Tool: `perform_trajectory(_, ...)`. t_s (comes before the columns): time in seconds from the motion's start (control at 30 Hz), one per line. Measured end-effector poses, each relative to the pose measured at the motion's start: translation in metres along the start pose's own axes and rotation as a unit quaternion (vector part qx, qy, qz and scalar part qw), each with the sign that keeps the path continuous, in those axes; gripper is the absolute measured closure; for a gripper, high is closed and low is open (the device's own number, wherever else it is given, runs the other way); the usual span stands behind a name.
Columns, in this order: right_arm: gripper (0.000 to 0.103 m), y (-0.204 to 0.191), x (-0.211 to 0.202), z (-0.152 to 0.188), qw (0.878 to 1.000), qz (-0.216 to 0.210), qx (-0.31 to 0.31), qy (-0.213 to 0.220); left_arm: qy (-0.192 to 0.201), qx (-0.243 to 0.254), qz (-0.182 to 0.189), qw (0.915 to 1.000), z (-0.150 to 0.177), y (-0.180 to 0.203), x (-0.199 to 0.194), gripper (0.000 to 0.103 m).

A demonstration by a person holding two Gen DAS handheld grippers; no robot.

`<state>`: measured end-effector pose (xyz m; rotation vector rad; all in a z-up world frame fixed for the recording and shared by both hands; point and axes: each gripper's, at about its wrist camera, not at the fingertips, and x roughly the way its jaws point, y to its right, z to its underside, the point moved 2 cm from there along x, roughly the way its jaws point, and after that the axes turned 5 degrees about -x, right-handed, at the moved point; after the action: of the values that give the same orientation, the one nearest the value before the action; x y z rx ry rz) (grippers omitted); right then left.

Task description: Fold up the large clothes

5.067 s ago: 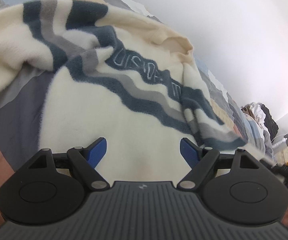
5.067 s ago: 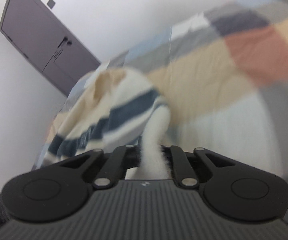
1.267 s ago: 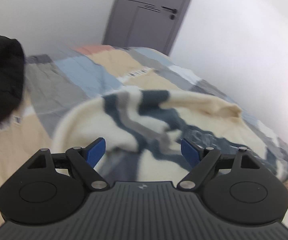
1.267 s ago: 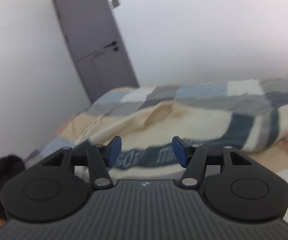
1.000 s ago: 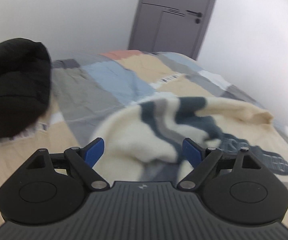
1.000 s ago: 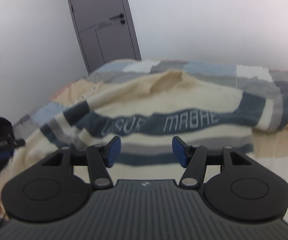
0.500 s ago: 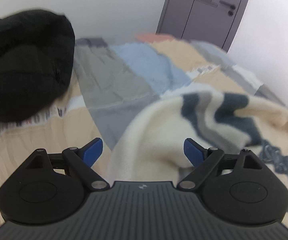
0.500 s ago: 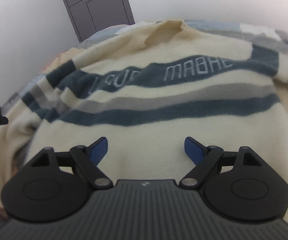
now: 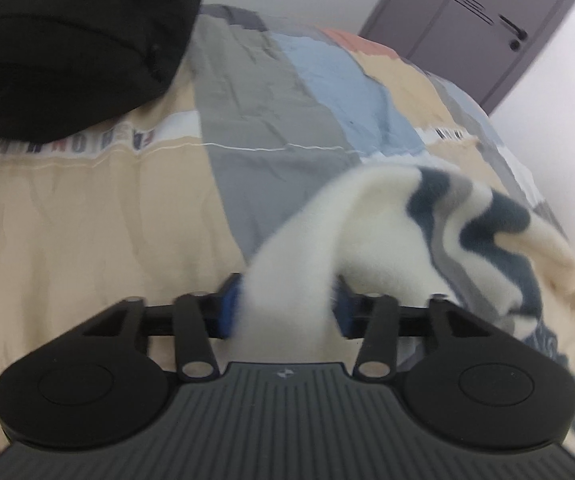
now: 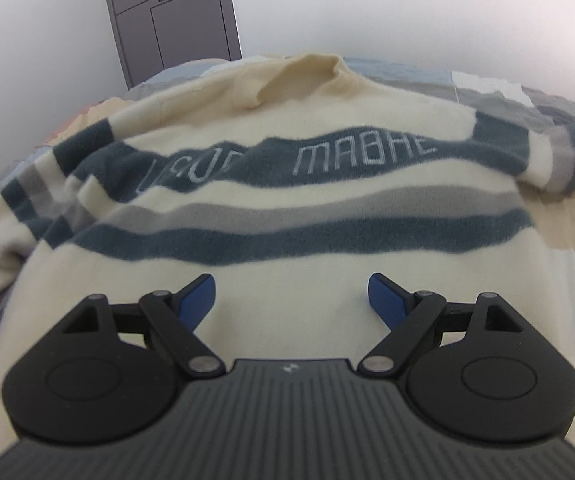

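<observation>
Sweater [image 10: 271, 200] — mirrored "MABHE" on blue stripe

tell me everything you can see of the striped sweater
The sweater is fuzzy cream knit with dark blue and grey wavy stripes, pale lettering on one blue band and a tan collar. It lies spread on the patchwork bedspread. The left tool is closing on a bunched cream part; the right tool hovers open over its lower body.

one sweater [image 10: 287, 216]; one black garment [image 9: 67, 40]; one door [image 10: 171, 12]; two grippers [image 9: 285, 312] [image 10: 291, 294]
</observation>
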<state>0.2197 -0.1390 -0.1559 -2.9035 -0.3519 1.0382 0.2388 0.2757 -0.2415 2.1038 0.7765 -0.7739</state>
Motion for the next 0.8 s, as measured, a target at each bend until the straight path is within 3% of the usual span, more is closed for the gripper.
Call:
perform_trajectory(0.13, 0.018, -0.007, -0.010, -0.004, 1.000, -0.016, -0.004, 0.017, 0.002, -0.014, 0.007, 0.9999, -0.009, 0.000, 0.000, 0.083)
perform_trajectory(0.23, 0.018, -0.009, -0.013, -0.005, 0.999, -0.016, -0.015, 0.023, 0.027, 0.011, 0.008, 0.9995, -0.019, 0.009, -0.008, 0.089)
perform_trajectory(0.37, 0.018, -0.002, -0.011, -0.008, 1.000, -0.016, -0.001, 0.026, 0.078, 0.084, 0.023, 0.9931, -0.042, 0.038, -0.030, 0.090)
perform_trajectory(0.53, 0.018, 0.008, -0.004, -0.008, 1.000, -0.013, 0.008, 0.027, 0.127, 0.166, 0.026, 0.9775, -0.105, 0.079, -0.053, 0.091)
perform_trajectory(0.63, 0.018, 0.017, 0.001, -0.012, 0.999, -0.033, 0.036, 0.024, 0.147, 0.244, 0.005, 0.9585, -0.142, 0.116, -0.055, 0.091)
perform_trajectory(0.73, 0.018, 0.020, 0.005, -0.015, 0.999, -0.029, 0.037, 0.027, 0.135, 0.308, -0.015, 0.9417, -0.173, 0.149, -0.036, 0.090)
perform_trajectory(0.8, 0.018, 0.020, 0.009, -0.015, 0.999, -0.028, 0.038, 0.027, 0.115, 0.313, -0.005, 0.9429, -0.193, 0.160, -0.013, 0.090)
